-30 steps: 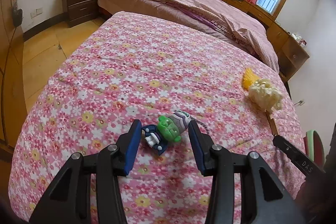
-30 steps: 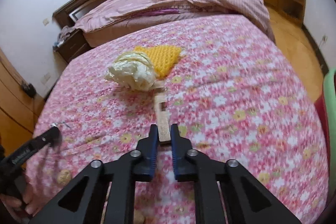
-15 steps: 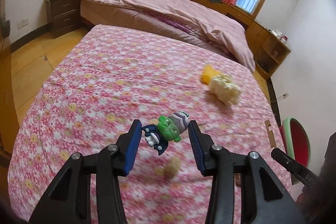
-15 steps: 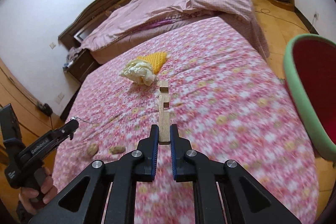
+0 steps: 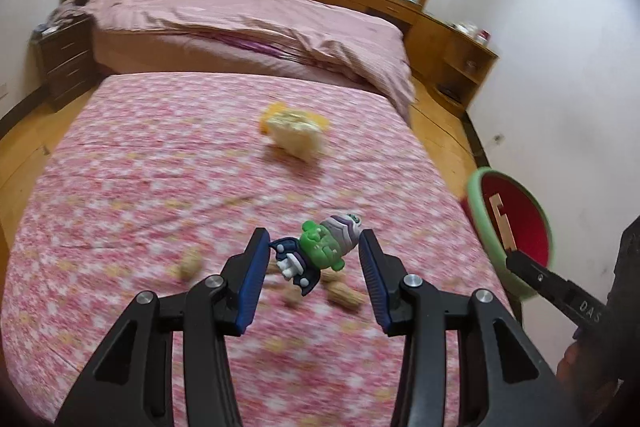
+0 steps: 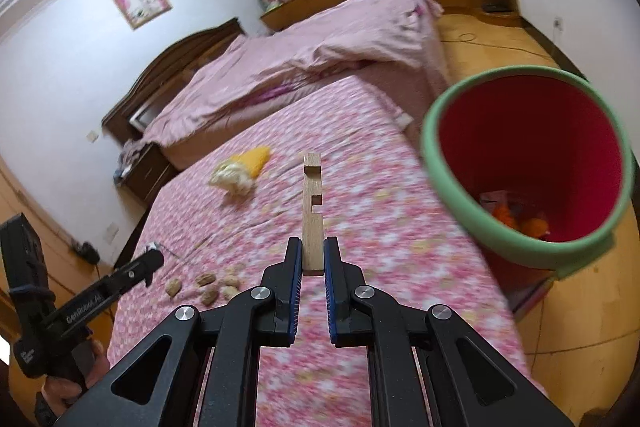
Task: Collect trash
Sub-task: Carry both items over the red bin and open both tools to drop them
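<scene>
done: bin [image 6: 448, 183] holds some trash | now: left gripper [image 5: 312, 261] pinches toy [image 5: 320, 253], right gripper [image 6: 313, 259] pinches wood strip [image 6: 312, 203], both near bin | left: nutshells [image 6: 208, 285], paper wad [image 6: 236, 177] on bed [image 6: 400, 247]

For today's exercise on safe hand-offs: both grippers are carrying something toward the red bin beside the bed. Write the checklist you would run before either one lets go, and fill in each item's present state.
1. Right gripper shut firmly on the wooden piece: ok.
2. Left gripper holding the toy figure: ok, it sits between the pads, clear of the bed.
3. Red bin mouth open and unblocked: ok, with room above the orange scraps at the bottom.
4. Wooden piece over the bin mouth: not ok, in the right wrist view it is beside the rim, above the floral bedspread.
5. Toy figure over the bin: not ok.
6. Whether the toy counts as trash: cannot tell.
</scene>
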Available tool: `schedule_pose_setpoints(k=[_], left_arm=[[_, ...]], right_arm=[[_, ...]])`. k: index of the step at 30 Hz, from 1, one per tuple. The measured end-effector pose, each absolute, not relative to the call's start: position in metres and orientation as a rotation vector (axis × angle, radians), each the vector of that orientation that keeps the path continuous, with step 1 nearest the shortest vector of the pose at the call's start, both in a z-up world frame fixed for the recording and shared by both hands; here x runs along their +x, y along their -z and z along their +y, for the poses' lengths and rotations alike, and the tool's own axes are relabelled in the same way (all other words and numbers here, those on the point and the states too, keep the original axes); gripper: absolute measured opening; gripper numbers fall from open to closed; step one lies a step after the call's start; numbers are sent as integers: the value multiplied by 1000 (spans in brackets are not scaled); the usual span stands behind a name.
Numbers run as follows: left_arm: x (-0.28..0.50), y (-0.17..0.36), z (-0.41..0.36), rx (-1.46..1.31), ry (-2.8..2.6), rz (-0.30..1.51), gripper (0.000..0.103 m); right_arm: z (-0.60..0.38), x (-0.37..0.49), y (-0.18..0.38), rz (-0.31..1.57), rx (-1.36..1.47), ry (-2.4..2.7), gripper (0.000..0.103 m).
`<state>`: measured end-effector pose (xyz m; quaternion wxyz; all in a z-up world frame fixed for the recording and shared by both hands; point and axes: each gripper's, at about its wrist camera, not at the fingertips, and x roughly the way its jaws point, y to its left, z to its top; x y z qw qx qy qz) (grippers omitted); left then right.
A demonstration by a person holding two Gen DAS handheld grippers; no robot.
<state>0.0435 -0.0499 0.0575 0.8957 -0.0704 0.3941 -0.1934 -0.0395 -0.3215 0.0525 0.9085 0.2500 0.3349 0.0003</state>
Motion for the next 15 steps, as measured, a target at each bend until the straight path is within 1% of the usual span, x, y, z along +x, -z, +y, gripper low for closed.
schedule_pose_setpoints(k=[8, 15], left_arm=[[36, -67, -118, -39, 537, 818, 46], [37, -72, -188, 62, 641, 805, 46]], right_arm=[[-384, -67, -49, 633, 618, 117, 10], [-433, -71, -41, 632, 662, 206, 11]])
